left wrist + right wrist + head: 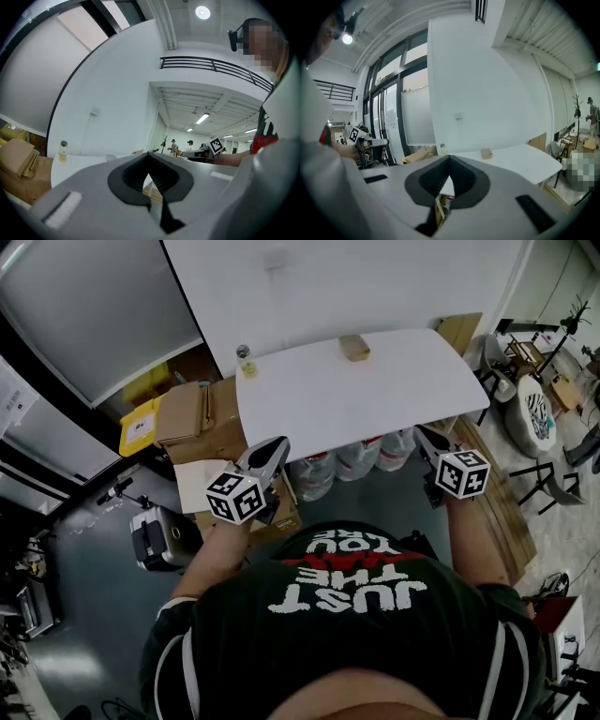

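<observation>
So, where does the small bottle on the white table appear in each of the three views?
Head view: the small bottle stands at the table's far left corner, upper left of centre.
Left gripper view: the small bottle is at the far left, at mid height.
Right gripper view: the small bottle is just left of centre.
Shared landmark: the white table under it.

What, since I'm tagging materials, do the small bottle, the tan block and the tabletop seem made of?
Small bottle: likely clear glass or plastic; see-through body, yellowish contents, dark cap.
Tan block: matte, no shine; could be wood, cardboard or sponge, too small to tell.
Tabletop: smooth, plain white, faintly matte; probably laminate or painted board.
</observation>
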Available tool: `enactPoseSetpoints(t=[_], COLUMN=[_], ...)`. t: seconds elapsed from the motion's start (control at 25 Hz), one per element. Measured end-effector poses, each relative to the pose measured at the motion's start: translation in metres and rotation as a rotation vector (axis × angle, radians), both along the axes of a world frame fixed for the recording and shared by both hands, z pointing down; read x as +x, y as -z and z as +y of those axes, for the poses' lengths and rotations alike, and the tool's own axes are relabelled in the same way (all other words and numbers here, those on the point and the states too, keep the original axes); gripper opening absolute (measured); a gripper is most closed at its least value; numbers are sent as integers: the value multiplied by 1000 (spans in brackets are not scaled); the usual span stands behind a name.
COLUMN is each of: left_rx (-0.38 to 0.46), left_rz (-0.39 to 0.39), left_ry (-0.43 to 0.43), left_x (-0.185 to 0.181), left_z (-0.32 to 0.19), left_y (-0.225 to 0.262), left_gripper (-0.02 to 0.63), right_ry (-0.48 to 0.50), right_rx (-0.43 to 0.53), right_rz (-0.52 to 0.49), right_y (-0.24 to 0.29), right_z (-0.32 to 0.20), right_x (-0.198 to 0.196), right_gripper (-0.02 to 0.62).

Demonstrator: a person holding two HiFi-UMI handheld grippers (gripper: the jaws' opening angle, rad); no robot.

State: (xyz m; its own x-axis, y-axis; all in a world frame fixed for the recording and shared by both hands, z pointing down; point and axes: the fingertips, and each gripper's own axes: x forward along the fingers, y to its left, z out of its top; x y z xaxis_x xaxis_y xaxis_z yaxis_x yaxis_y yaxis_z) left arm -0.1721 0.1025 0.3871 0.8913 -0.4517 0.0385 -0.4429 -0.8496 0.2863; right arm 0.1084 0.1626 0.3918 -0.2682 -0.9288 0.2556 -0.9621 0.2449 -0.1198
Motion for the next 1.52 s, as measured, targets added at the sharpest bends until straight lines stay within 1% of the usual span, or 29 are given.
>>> enactPoseSetpoints(t=[0.2,0.52,0.64,0.76,0.92,1.12,1.2,1.36,1.52], left_rx=[4,1,-3,0,-4,18,14,32,4], left_rz=[-4,15,-4,-32,-31,-26,-37,-87,-91], left_ry=[3,31,34,32,26,-20,-41,-93,-85], left_x=[27,92,108,114,114,125,132,146,158], left_z=[0,8,4,-11,-66,-169,-214,-288,-353], left_y=[1,-1,-6,-13,-29,-44,-48,-57,-73], left_gripper=[6,6,6,6,6,6,6,6,6], right_ry=[3,29,24,21,6,-40,-80,-135,-164], right_rx=[3,-9,-18,-29,-55,-66,-80,-112,-157], right_rz=[-3,11,-2,-14,-6,29,26,39,43], right_y=[3,-2,-8,-19,-36,-44,-45,-53,-75], right_z=[-1,4,-3,-21,-74,-169,-210,-284,-347], right_x=[22,77,97,105,106,114,121,134,149], right_gripper=[6,6,6,6,6,6,6,8,8])
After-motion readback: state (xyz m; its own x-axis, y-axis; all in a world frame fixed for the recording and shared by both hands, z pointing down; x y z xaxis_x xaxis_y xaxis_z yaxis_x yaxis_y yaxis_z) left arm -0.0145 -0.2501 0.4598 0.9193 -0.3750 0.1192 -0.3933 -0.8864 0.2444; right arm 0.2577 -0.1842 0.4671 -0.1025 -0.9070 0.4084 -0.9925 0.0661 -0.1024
